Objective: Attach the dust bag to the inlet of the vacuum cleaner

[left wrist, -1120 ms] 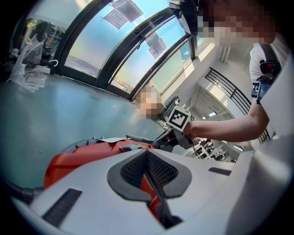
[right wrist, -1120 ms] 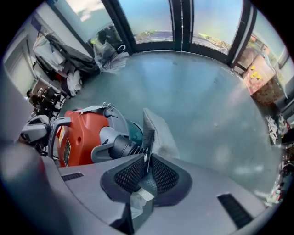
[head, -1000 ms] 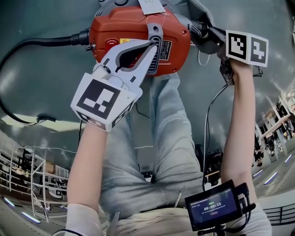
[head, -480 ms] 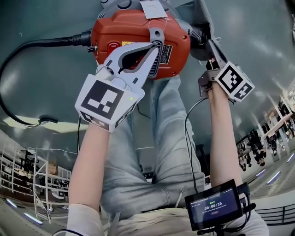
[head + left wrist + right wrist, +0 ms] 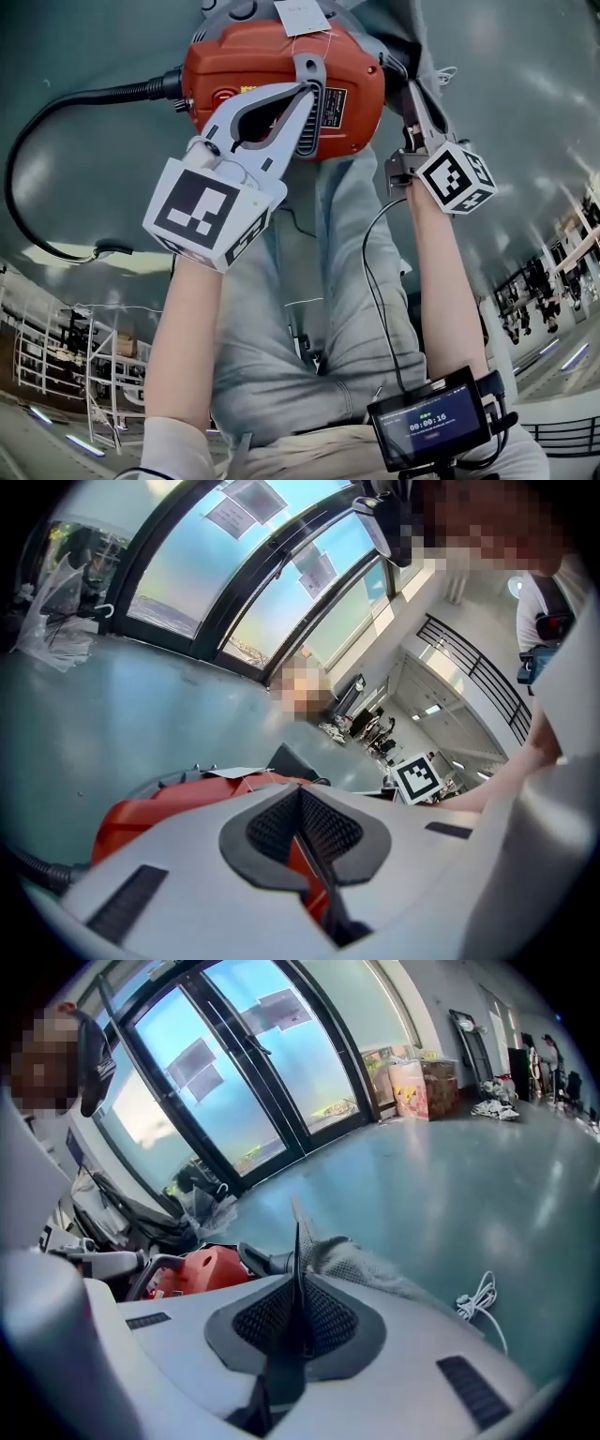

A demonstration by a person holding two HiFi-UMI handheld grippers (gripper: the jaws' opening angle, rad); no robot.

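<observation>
On floor: vacuum cleaner, left tongs clamped on its top. Dust bag lies at its right end beside inlet, edge pinched in closed right tongs. Bag looks unseated; fitting left.

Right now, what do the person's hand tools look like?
The left gripper and right gripper are pale grey pincers with dark ribbed pads, each carrying a cube of black-and-white square markers. A thin black cable trails from the right one. One white sleeve shows.

vacuum cleaner: red, hose leftward | dust bag: grey, at its right end
</observation>
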